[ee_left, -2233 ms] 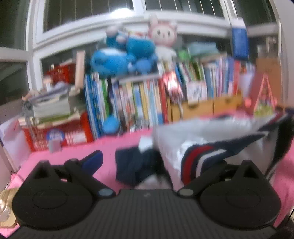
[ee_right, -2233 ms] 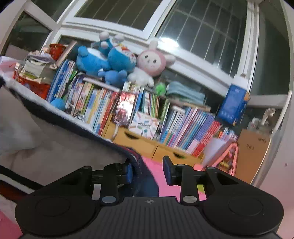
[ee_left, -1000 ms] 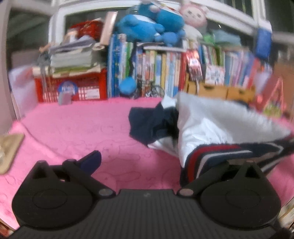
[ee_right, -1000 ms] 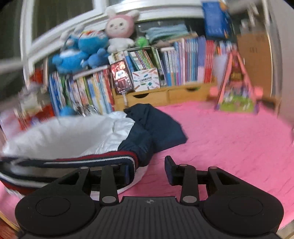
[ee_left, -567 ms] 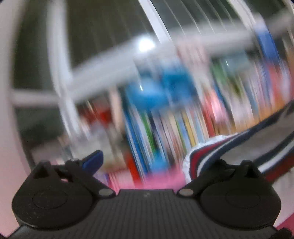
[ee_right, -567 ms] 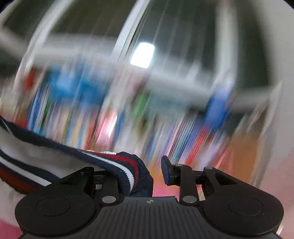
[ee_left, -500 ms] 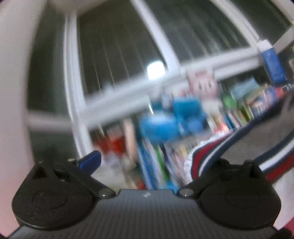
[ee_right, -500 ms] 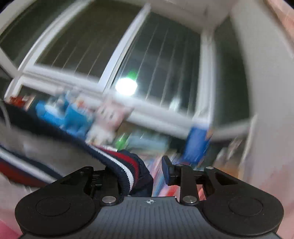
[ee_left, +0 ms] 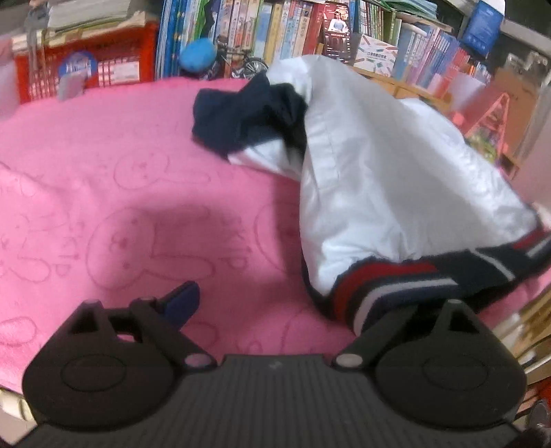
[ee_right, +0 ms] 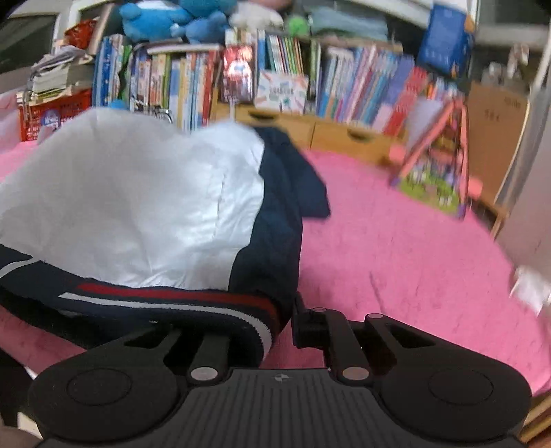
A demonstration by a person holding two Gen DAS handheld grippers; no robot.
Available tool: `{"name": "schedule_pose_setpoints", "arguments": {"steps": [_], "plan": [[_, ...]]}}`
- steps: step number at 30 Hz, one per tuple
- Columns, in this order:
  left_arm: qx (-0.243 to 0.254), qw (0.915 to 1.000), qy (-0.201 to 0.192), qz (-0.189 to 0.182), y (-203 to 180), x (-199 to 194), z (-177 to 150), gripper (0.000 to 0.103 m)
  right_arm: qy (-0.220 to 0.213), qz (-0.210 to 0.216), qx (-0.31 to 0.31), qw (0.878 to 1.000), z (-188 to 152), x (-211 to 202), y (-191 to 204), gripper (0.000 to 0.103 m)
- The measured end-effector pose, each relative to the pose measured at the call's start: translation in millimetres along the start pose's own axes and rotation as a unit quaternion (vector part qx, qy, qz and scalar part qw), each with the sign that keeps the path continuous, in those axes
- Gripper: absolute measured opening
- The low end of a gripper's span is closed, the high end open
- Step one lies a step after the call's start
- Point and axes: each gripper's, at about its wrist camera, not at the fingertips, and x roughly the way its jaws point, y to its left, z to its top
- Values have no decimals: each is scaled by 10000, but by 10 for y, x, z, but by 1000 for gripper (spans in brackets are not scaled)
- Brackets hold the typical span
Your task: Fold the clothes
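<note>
Hand-held gripper on the left [ee_left: 275, 310] stands with its fingers spread wide, the striped ribbed hem [ee_left: 406, 279] of a jacket [ee_left: 389, 179] draped over its right finger while the blue-padded left finger [ee_left: 182, 299] hangs bare over a pink fleece blanket [ee_left: 103, 172]. Right hand-held gripper [ee_right: 275, 327] has the hem's other end lying across its left finger; whether the fingers pinch it cannot be told. The jacket runs lengthwise away from both tools, hem nearest, dark navy upper end [ee_left: 241, 110] farthest, toward a row of books [ee_right: 344, 82]. Its body is smooth, shiny white cloth, puffed up in a rounded mound; the hem is knit in navy, red and white bands. Faint embossed rabbit outlines mark the blanket ahead of the left tool. Blue plush toys [ee_right: 162, 17] sit above the books.
</note>
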Motion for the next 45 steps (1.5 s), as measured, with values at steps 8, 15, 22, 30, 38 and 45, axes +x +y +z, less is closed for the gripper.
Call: {"name": "schedule_pose_setpoints", "arguments": {"steps": [8,15,22,30,38,45], "plan": [[201,9963,-524,651,-240,119,-153,96,-800,-638,-631,9927,-351,73,241,19],[90,9922,-930,822,-292,128,-259,98,-1491,-871,-1318,9761,-594,127,512,53],[38,9902,-1013,961,-330,133,-284,98,-2134,-1344,-2197,9424,-689,113,821,54],[427,9855,-1149,1172,-446,130,-304,94,-2401,-2061,-2731,9085,-728,113,896,59],[1124,9718,-1384,1543,-643,121,-349,83,-2206,-1583,-2348,9333,-617,103,888,10],[1295,9647,-1582,1663,-695,132,-363,82,-1443,-1628,-949,9714,-512,155,306,10]]}}
